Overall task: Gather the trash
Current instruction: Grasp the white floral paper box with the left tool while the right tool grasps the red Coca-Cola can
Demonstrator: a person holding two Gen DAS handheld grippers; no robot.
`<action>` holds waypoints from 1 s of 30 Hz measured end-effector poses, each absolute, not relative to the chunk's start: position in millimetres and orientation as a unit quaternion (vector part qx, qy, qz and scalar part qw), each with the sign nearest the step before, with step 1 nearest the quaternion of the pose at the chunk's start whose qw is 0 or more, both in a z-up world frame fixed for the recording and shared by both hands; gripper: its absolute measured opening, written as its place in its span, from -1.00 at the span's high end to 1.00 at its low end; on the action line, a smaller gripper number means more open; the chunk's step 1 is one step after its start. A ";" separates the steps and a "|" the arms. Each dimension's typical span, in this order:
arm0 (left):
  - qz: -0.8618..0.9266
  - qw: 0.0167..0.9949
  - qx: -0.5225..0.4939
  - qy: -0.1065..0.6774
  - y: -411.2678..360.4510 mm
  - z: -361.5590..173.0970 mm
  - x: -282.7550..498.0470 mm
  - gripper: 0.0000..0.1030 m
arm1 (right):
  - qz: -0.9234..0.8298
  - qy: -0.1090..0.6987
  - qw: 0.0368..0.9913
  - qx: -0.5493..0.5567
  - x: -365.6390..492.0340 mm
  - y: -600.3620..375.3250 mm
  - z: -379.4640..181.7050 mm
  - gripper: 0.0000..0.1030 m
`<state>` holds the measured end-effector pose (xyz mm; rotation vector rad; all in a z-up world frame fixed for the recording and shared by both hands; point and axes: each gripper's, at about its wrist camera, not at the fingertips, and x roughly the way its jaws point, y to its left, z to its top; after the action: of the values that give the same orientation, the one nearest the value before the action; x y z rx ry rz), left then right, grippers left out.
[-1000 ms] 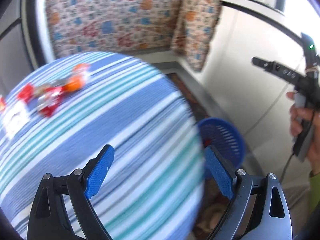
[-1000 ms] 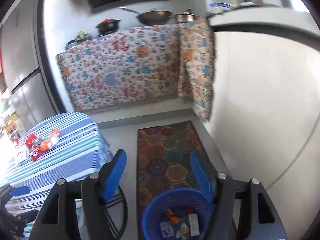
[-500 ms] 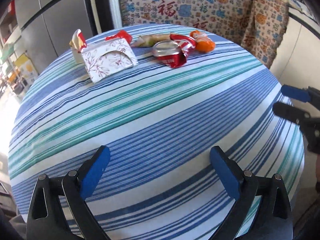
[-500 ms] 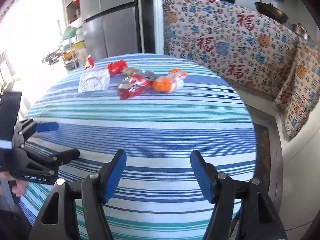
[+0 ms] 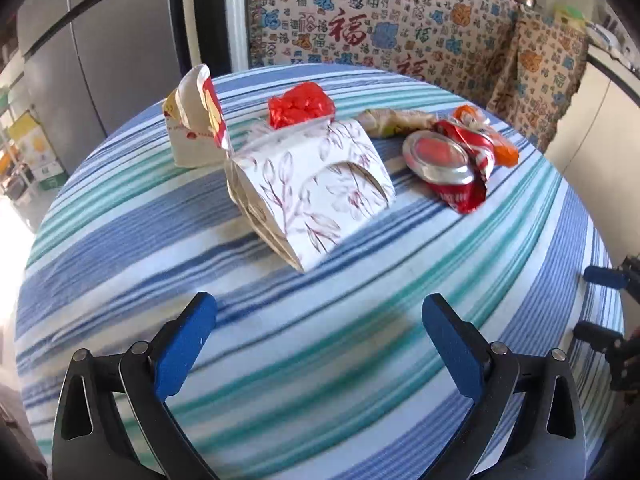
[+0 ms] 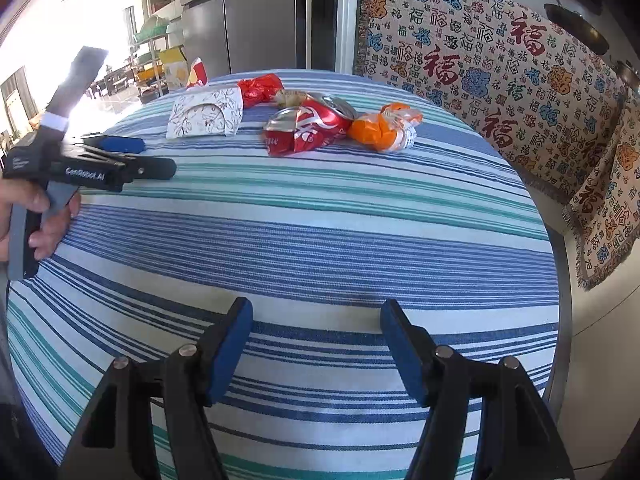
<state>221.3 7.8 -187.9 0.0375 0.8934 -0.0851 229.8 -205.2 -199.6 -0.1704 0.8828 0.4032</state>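
Note:
Trash lies on the far part of a round striped table: a flattened white floral box, a crushed red can, an orange wrapper, a red crumpled wrapper, a beige wrapper and a white and red carton. My left gripper is open and empty, just short of the floral box. My right gripper is open and empty over the table's near side. The left gripper also shows in the right wrist view.
A patterned cloth covers a counter behind the table, with pots on top. A steel fridge stands at the back left. The right gripper's fingertips show at the right edge of the left wrist view.
Both grippers swung from the floor and the blue bin to the table. My left gripper has moved closer to the floral box; both stayed open.

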 end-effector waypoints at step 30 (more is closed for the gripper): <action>-0.107 0.893 -0.025 0.435 -5.9 -180.4 281.2 -0.72 | 0.159 0.436 0.885 -0.022 257.2 -226.3 -194.6 -0.41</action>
<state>281.2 -5.9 -180.4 -0.0515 0.9032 -0.2222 257.2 -226.3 -194.6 -0.0462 0.9070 0.3310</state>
